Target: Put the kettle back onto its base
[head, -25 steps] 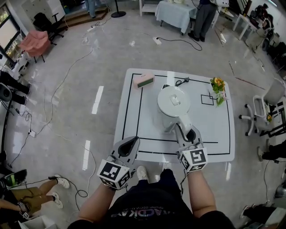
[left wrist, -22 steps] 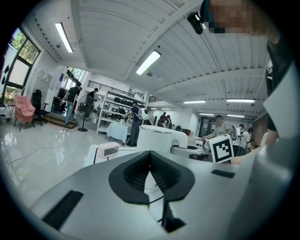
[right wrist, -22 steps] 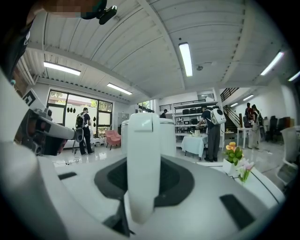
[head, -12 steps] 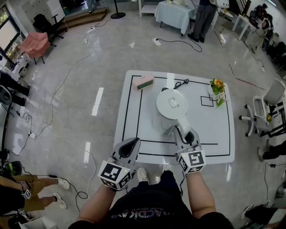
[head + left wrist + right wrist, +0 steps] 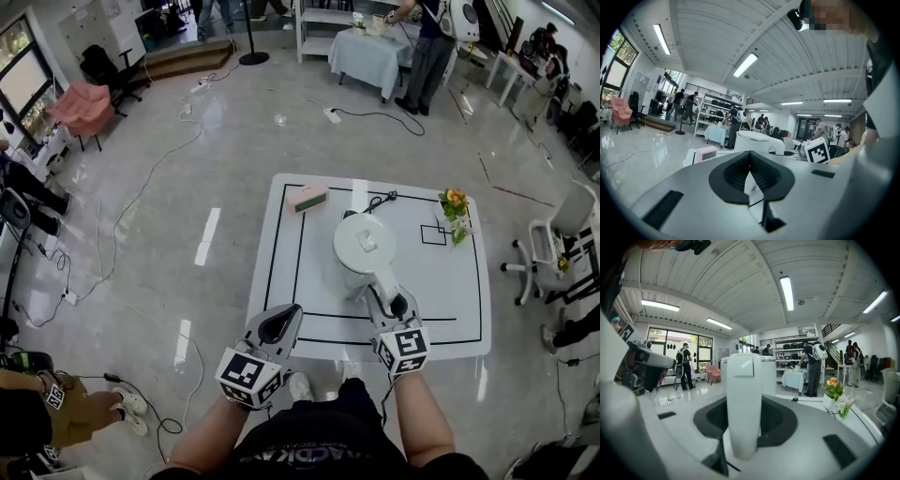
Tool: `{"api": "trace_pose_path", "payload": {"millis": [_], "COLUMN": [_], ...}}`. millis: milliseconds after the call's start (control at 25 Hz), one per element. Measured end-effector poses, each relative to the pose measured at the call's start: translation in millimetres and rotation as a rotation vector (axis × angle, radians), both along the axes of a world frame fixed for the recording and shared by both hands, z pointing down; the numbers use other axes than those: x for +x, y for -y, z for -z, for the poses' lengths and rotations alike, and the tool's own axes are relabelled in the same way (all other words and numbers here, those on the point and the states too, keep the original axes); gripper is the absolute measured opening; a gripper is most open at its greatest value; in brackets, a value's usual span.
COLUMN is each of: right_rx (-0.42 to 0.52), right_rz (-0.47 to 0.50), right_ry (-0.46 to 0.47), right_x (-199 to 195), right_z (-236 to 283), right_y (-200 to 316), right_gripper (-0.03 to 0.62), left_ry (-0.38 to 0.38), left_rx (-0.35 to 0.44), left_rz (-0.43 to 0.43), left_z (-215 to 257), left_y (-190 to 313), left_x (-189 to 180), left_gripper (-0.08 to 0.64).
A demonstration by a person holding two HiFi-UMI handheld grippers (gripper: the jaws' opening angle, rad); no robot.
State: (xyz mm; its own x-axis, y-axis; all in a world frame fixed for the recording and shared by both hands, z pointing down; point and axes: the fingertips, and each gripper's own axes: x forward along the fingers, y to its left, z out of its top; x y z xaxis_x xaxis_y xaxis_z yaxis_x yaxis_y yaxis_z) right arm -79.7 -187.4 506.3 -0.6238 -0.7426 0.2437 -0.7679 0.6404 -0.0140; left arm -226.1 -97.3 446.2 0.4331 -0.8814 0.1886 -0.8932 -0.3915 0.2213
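Observation:
The white kettle (image 5: 364, 246) stands upright near the middle of the white table (image 5: 272, 281). Its base is hidden beneath it, and a black cord (image 5: 380, 199) runs off behind. My right gripper (image 5: 394, 302) reaches in level from the front edge. The kettle's handle (image 5: 744, 394) sits between its jaws, which are opening, though the pads still look to be against it. My left gripper (image 5: 278, 323) hovers shut and empty at the table's front edge, left of the kettle; its pads meet in the left gripper view (image 5: 750, 173).
A pink and green box (image 5: 307, 197) lies at the table's far left. A small pot of flowers (image 5: 457, 206) stands at the far right beside a taped square. Black tape lines mark the tabletop. People and other tables are farther back in the room.
The head view has tipped up a little, so more of the room shows. Kettle and both grippers keep their places relative to the table.

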Motion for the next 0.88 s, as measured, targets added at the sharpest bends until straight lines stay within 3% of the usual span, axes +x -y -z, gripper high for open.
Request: {"api": "trace_pose_path", "payload": {"millis": [240,440,880], "right_rx": [-0.005,0.012,0.118], "right_rz": [-0.016,-0.066,-0.170], "right_ry": [-0.016,-0.029,0.039], "right_x": [5,24,84], "right_z": [8,21,82], "right_y": [-17,-44,-75], "right_gripper": [0.214,0.226,0.225], "left_ry": [0.001,-0.017,-0.049], "left_rx": [0.017,0.013,0.065], "left_rz": [-0.026,-0.093,-0.235], "left_z": [9,6,13], "left_y": [-9,-18,-17], "left_x": [1,17,83], "left_gripper": [0.006,0.048,0.110]}}
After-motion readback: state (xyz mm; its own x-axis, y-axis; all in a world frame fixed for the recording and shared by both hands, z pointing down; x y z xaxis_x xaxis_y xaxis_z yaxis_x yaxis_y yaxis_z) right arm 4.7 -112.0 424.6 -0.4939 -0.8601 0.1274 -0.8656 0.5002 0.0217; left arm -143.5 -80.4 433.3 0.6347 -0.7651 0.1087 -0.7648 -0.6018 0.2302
